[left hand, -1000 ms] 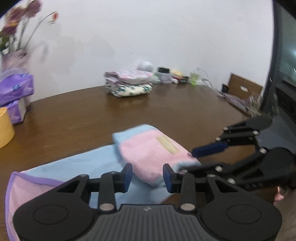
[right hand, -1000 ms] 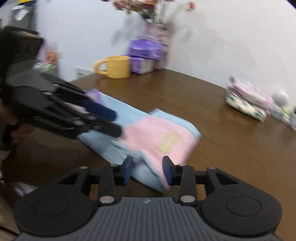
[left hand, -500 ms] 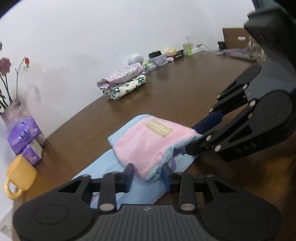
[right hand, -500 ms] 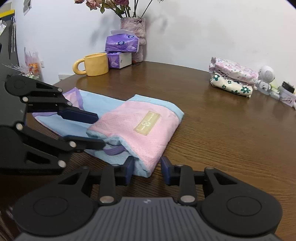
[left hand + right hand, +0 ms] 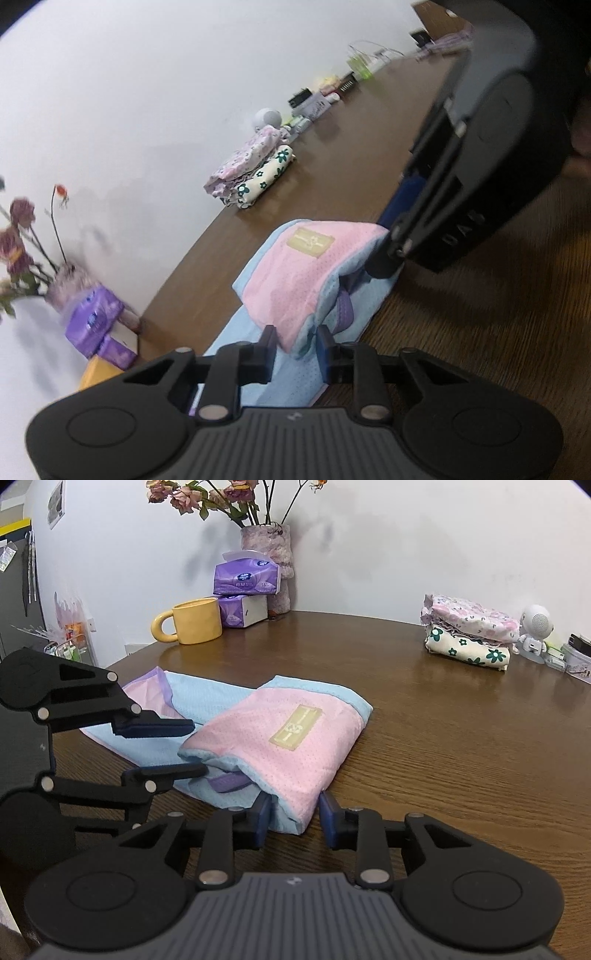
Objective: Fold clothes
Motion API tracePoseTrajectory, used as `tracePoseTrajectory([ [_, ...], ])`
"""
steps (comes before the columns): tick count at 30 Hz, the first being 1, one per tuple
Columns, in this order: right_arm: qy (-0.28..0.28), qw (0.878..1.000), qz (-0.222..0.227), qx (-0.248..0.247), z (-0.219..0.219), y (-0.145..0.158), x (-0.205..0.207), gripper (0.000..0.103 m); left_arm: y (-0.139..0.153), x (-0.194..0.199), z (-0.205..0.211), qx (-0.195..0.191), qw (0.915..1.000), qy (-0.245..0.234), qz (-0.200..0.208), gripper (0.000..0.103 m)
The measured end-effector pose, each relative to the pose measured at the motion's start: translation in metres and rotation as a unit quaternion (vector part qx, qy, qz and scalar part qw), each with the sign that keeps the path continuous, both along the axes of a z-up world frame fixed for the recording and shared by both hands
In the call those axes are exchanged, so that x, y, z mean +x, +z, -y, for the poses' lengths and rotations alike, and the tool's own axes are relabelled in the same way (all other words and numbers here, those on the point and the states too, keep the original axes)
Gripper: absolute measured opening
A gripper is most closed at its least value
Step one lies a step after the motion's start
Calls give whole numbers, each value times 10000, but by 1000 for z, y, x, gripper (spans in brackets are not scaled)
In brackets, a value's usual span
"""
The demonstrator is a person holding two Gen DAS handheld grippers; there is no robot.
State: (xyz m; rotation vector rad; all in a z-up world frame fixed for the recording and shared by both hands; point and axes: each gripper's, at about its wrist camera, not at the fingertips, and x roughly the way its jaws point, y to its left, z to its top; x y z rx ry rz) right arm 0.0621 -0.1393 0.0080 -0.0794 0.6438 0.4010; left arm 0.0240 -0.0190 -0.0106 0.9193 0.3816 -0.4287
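Note:
A pink and light-blue mesh garment (image 5: 280, 734) with a tan label lies partly folded on the brown table (image 5: 461, 738); its blue part with purple trim spreads out to the left. My right gripper (image 5: 295, 814) is open, its fingers on either side of the fold's near corner. My left gripper (image 5: 197, 746) is open too, one finger above and one below the fold's left edge. In the left wrist view the same garment (image 5: 295, 273) has its corner between the left gripper (image 5: 295, 345) fingers, and the right gripper (image 5: 382, 245) straddles the far end.
A stack of folded floral clothes (image 5: 469, 635) sits at the back right beside a small white figurine (image 5: 535, 627). A yellow mug (image 5: 195, 622), purple tissue packs (image 5: 245, 578) and a flower vase (image 5: 267, 554) stand at the back left. Bare tabletop lies right of the garment.
Both grippers have moved in onto the folded garment's near edge, and their jaws have narrowed slightly around it. The left wrist view has tilted strongly.

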Motion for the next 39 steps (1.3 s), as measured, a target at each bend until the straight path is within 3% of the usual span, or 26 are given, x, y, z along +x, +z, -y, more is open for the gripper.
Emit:
tracePoseTrajectory([
  [2, 4, 10000, 3, 29, 1, 0, 0, 29, -5, 0, 3, 188, 9998, 11, 82, 4],
  [4, -7, 10000, 18, 49, 2, -1, 0, 29, -6, 1, 3, 128, 9998, 111, 125, 2],
  [9, -44, 9999, 53, 104, 6, -1, -2, 21, 10, 1, -9, -905, 9940, 616, -3, 2],
  [12, -56, 9999, 81, 132, 9, -1, -4, 18, 20, 3, -17, -1588, 9828, 909, -244, 2],
  [18, 46, 9998, 187, -44, 9, -3, -10, 14, 27, 9, -28, -2441, 9579, 1271, -817, 2],
  [26, 113, 9994, 283, -132, 10, 0, -15, 12, 26, 13, -42, -3056, 9311, 1575, -1219, 4],
  [29, 92, 9994, 322, -121, 8, 0, -17, 12, 27, 12, -45, -3245, 9232, 1637, -1251, 11],
  [33, 39, 9996, 277, 24, 9, 0, -18, 14, 27, 9, -48, -3467, 9142, 1663, -1281, 46],
  [36, -34, 9996, 247, 108, 11, 1, -18, 18, 26, 8, -50, -3591, 9072, 1732, -1342, 53],
  [37, -83, 9995, 265, 122, 11, 1, -19, 22, 25, 8, -51, -3626, 9046, 1783, -1359, 63],
  [39, -154, 9993, 297, 142, 12, 2, -21, 31, 23, 7, -53, -3738, 8984, 1841, -1386, 71],
])
